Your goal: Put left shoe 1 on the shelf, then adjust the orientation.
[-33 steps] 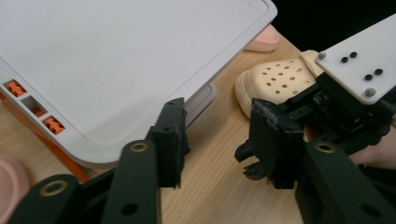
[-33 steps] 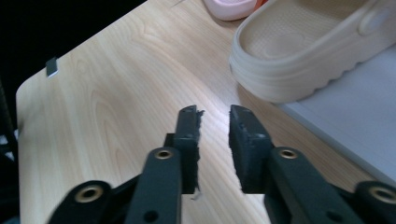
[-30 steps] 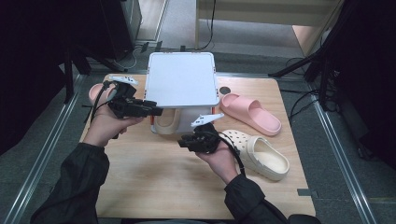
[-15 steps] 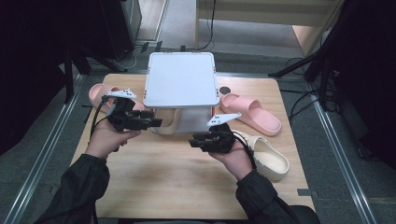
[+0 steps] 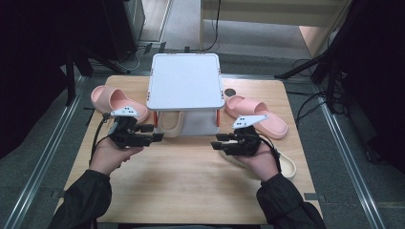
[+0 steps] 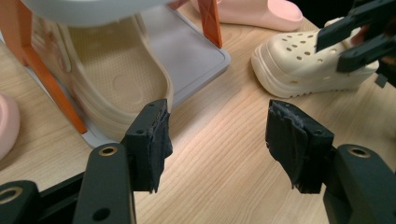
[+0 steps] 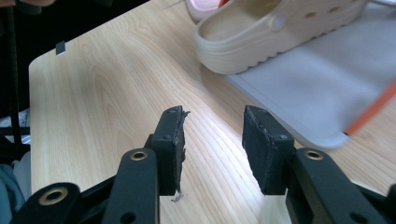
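Both grippers, left (image 5: pixel 155 137) and right (image 5: pixel 218 143), gape wide and empty, flanking the rack (image 5: pixel 185 81) front; cream clog (image 6: pixel 112 88) beneath it.

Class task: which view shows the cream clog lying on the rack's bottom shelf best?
The left gripper view: the clog lies close, insole clear. The right gripper view shows its side; the high view shows a sliver under the top shelf.

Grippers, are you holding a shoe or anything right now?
No, nothing is held. The left gripper and the right gripper are both open over bare table, and the cream clog lies untouched.
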{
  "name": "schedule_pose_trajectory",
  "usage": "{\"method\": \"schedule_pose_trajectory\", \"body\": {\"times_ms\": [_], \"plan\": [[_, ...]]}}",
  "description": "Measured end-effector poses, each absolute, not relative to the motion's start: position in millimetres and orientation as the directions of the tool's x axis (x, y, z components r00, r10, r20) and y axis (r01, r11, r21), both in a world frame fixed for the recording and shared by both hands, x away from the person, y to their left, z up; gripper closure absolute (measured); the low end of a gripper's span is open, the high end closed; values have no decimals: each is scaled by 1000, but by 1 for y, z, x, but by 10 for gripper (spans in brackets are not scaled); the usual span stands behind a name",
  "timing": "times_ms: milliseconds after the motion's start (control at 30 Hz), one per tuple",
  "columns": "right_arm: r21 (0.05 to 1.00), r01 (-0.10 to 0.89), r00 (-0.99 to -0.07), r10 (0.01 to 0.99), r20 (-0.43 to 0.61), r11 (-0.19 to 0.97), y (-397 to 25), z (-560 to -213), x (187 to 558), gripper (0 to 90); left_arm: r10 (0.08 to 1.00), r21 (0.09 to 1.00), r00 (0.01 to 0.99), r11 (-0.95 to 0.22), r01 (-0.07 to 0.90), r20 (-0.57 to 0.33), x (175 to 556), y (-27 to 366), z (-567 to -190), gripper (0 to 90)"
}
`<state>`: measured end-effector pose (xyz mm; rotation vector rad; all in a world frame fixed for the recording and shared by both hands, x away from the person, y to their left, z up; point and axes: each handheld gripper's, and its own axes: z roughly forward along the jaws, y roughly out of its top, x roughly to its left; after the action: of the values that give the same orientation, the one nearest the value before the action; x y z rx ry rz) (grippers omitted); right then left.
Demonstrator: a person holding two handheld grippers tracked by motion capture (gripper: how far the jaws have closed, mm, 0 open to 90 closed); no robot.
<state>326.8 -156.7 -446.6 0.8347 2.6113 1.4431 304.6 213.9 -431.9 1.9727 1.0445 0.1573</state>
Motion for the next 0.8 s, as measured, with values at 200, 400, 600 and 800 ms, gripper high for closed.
{"method": "schedule_pose_trajectory", "body": {"times_ms": [200, 400, 600, 800], "plan": [[795, 459, -831, 509, 225, 397, -184, -449, 323, 594, 719, 750, 643, -268, 605, -262, 299, 212, -443, 391], [793, 481, -805, 546, 232, 373, -209, -451, 322, 595, 717, 735, 644, -282, 617, -266, 302, 209, -454, 384], [794, 497, -775, 591, 225, 349, -235, -451, 314, 595, 706, 728, 655, -295, 619, -271, 309, 203, -456, 384], [805, 510, -738, 635, 230, 302, -262, -450, 302, 600, 688, 731, 677, -317, 604, -261, 315, 191, -456, 383]]}}
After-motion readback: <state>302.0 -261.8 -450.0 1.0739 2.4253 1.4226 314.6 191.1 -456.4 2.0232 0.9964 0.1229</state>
